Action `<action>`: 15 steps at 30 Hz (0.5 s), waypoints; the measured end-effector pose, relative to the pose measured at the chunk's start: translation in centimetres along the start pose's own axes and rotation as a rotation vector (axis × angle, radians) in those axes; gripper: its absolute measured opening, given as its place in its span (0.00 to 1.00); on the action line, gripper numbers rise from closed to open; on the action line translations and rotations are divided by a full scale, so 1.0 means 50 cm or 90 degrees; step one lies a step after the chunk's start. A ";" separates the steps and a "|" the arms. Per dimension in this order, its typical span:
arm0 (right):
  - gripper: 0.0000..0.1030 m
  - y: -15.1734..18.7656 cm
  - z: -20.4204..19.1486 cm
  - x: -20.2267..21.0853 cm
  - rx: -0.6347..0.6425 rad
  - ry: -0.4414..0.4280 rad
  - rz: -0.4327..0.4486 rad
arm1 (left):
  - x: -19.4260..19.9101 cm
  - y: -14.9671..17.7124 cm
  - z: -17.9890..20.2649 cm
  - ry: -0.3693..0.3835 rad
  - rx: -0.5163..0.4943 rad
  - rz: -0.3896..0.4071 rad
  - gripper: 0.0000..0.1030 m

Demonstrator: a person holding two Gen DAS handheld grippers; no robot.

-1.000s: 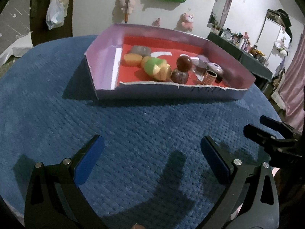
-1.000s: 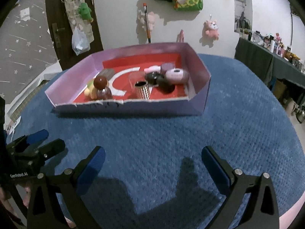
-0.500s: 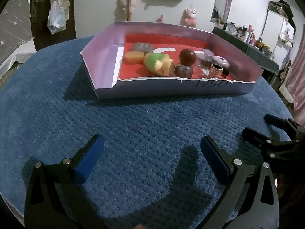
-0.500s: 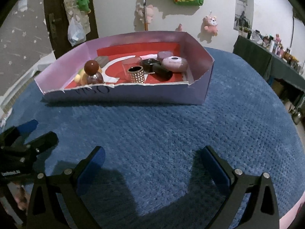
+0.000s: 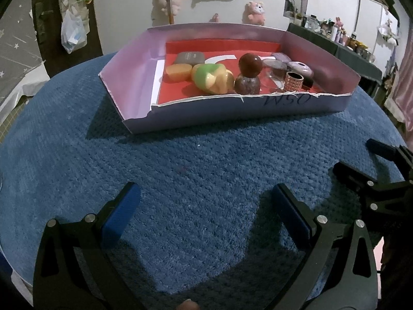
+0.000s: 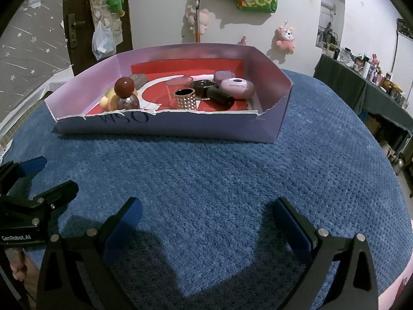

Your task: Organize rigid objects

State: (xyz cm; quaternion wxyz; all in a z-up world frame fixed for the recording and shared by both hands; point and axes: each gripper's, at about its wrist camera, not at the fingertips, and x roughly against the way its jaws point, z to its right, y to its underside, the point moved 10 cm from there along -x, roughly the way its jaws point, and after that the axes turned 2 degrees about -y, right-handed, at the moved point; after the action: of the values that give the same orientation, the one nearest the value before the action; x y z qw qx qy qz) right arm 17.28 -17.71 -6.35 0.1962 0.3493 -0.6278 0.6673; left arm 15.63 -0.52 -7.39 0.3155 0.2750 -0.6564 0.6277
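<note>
A shallow lilac cardboard box (image 5: pixel 134 118) (image 6: pixel 206 129) with a red floor sits on the blue textured cloth (image 5: pixel 193 175). Inside lie several small items: a brown round-capped bottle (image 5: pixel 248 76) (image 6: pixel 125 94), a yellow-green toy (image 5: pixel 210 77), a studded gold ring-shaped cup (image 5: pixel 293 80) (image 6: pixel 184 98), a lilac oval case (image 6: pixel 237 87), a grey flat case (image 5: pixel 190 57) and a black tube (image 6: pixel 220 97). My left gripper (image 5: pixel 205 201) hangs open over bare cloth in front of the box. My right gripper (image 6: pixel 206 211) is open too, empty, and shows in the left wrist view (image 5: pixel 361 157).
The cloth-covered round table drops off at the left and right edges. Behind it stand a white wall with plush toys (image 6: pixel 285 36), a dark door (image 6: pixel 77 20) with a plastic bag, and a cluttered dark counter (image 6: pixel 361 82) on the right.
Both grippers have dropped lower and drawn back slightly, so the box now appears from a flatter angle. Nothing in the box has moved and both stay open.
</note>
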 end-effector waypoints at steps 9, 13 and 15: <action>1.00 0.000 -0.002 0.000 0.000 0.002 0.005 | 0.001 0.000 0.000 0.004 -0.007 -0.006 1.00; 1.00 0.001 -0.002 0.000 0.000 0.002 0.005 | 0.001 0.001 0.000 0.009 -0.012 -0.003 1.00; 1.00 0.001 -0.002 0.000 0.000 0.002 0.004 | 0.001 0.002 0.000 0.009 -0.012 -0.003 1.00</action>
State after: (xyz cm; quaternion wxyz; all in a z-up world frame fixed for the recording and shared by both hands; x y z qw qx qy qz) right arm 17.21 -17.64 -6.36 0.1947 0.3462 -0.6286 0.6687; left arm 15.53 -0.50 -7.39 0.3241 0.2690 -0.6597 0.6224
